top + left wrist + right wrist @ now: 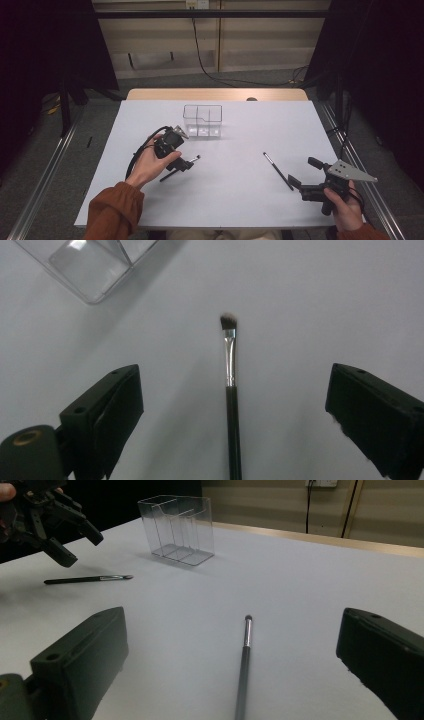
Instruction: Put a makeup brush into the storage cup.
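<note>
A thin black makeup brush (231, 400) with a silver ferrule and a short angled tuft is seen lying flat on the white table (235, 185), directly beneath the left gripper (184, 162). In the left gripper view it runs up the middle of the gap between the two black jaws, tuft pointing away, and neither jaw touches it; the jaws are spread wide apart. The left gripper is held by the person's left hand (150, 167), which comes out of a rust-coloured sleeve (112, 210).

A second brush (243, 665), dark-handled with a small rounded tip, is laid on the table just ahead of the right gripper (302, 186). In the right gripper view it is framed between that gripper's jaws, which are likewise held wide apart and clear of it. The right gripper, topped by a grey three-cornered plate (352, 171), is held low near the table's near right corner by the right hand (342, 205).

A clear plastic organiser (202, 120) with several compartments is stood upright beyond the left gripper, a little farther from the person, and well apart from the right gripper.
</note>
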Action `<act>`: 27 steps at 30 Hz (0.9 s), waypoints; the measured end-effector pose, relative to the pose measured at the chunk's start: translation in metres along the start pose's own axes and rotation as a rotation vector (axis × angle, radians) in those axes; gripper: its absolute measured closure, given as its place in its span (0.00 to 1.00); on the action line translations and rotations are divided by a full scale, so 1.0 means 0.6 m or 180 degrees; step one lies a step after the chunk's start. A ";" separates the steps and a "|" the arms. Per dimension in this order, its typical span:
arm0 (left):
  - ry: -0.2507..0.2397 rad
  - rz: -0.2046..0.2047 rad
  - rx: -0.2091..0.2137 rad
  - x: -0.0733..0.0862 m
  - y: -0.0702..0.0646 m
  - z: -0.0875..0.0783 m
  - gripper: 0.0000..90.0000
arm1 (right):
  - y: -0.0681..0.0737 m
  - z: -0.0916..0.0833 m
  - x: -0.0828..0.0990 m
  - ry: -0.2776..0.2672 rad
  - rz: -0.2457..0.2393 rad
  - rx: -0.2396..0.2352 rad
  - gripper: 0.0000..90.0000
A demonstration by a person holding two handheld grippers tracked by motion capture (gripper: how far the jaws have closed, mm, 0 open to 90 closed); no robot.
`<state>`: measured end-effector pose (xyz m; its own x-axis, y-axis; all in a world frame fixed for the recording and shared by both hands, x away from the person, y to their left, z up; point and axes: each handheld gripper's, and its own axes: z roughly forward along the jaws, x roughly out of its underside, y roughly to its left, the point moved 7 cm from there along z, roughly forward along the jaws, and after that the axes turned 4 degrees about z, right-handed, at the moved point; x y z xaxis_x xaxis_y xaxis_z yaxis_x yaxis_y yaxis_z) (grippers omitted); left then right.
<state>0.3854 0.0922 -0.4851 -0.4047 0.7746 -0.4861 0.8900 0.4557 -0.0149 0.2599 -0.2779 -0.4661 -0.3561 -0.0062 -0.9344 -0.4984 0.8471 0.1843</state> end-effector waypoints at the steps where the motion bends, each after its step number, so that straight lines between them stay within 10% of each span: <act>1: 0.0066 -0.0009 0.0023 0.001 0.001 0.002 0.11 | 0.000 0.000 0.000 0.0005 0.0004 0.0000 0.00; 18: 0.0504 0.0062 0.0146 0.010 0.013 0.029 0.08 | 0.002 0.003 0.005 0.0075 0.0000 -0.0027 0.00; 27: 0.0672 0.0112 0.0090 0.004 0.016 0.032 0.28 | 0.003 0.004 0.006 0.0092 -0.0001 -0.0036 0.00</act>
<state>0.3970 0.0899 -0.5028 -0.4056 0.8658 -0.2930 0.9087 0.4166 -0.0269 0.2599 -0.2751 -0.4699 -0.3785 -0.0221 -0.9253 -0.5074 0.8410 0.1875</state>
